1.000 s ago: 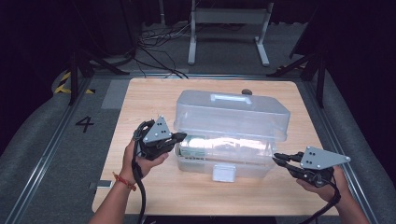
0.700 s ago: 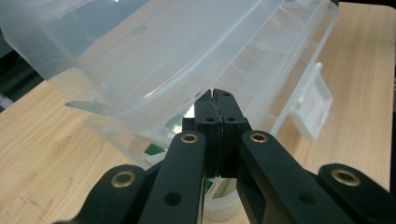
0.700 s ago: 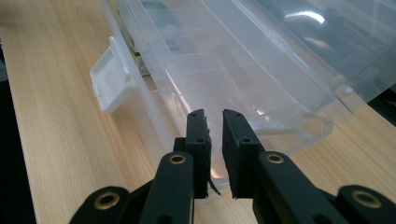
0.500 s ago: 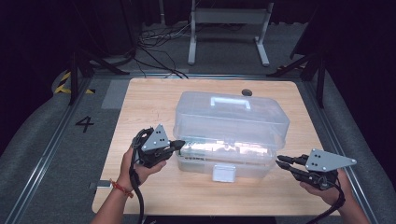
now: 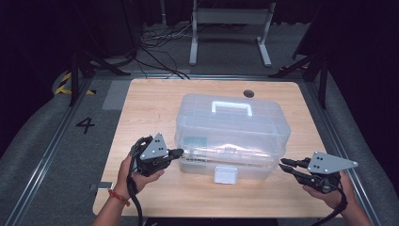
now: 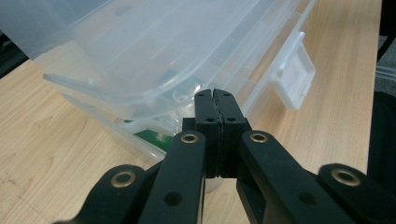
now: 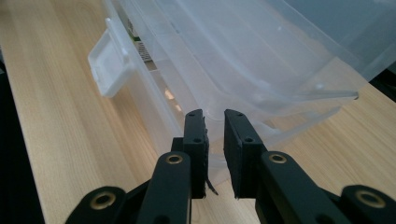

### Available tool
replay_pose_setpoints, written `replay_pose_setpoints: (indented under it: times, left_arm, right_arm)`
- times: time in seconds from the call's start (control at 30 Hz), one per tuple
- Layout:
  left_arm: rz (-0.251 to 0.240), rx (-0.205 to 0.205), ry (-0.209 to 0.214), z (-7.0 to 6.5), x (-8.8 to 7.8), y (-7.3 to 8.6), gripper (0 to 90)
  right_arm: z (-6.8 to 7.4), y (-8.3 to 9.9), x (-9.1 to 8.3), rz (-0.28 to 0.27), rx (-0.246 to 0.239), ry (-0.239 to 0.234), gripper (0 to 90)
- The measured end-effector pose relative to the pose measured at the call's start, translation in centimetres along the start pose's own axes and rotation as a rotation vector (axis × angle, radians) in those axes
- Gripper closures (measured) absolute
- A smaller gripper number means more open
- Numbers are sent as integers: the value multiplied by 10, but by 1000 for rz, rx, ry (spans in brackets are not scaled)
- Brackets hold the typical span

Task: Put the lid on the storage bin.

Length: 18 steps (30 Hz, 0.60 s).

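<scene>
A clear plastic storage box (image 5: 230, 127) with a white handle (image 5: 231, 106) stands in the middle of the wooden table (image 5: 150, 103). Its white front latch (image 5: 225, 174) hangs loose, and the lid's front edge sits slightly above the base (image 6: 154, 51). My left gripper (image 5: 180, 152) is at the box's front left corner, jaws pressed together on nothing, tips (image 6: 215, 93) just short of the lid rim. My right gripper (image 5: 283, 165) points at the front right corner. Its jaws (image 7: 215, 114) stand a narrow gap apart with nothing between them, close to the box (image 7: 261, 51).
A dark round hole (image 5: 248, 93) sits near the table's far edge behind the box. Bare wood lies to the left, right and front of the box. A metal stand (image 5: 230, 19) and cables are on the floor beyond the table. A "4" (image 5: 85, 125) marks the floor at left.
Both grippers have edged slightly toward the table's near side. The box has stayed in place.
</scene>
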<state>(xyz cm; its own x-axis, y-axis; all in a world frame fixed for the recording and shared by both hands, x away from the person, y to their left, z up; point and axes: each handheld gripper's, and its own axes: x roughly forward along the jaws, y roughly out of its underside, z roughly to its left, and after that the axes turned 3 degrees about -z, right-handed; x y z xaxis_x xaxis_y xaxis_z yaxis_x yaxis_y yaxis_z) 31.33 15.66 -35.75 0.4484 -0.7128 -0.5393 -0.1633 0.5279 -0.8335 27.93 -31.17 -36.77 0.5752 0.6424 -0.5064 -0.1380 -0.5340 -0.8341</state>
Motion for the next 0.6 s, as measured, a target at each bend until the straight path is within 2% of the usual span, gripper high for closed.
replay_pose_setpoints:
  times: [0.03, 0.07, 0.2, 0.37, 0.47, 0.6]
  left_arm:
    - [-14, -16, -1, -1, -1, 1, 898]
    - [-20, -16, 0, -2, -2, 1, 899]
    - [-6, -17, -6, -3, -5, 4, 899]
    - [-4, -24, -8, -2, -8, 9, 898]
    - [16, -27, -21, -2, -10, 16, 890]
    - [70, -20, -44, -3, -9, 28, 825]
  right_arm:
    - [0, 1, 0, 2, 7, 1, 826]
    - [0, 3, 1, 23, -4, -10, 822]
    - [2, 9, 0, 14, 18, -12, 811]
    - [3, 12, 3, 26, 20, -18, 812]
    - [4, 12, 3, 25, 20, -15, 807]
    - [4, 14, 0, 34, 16, -8, 766]
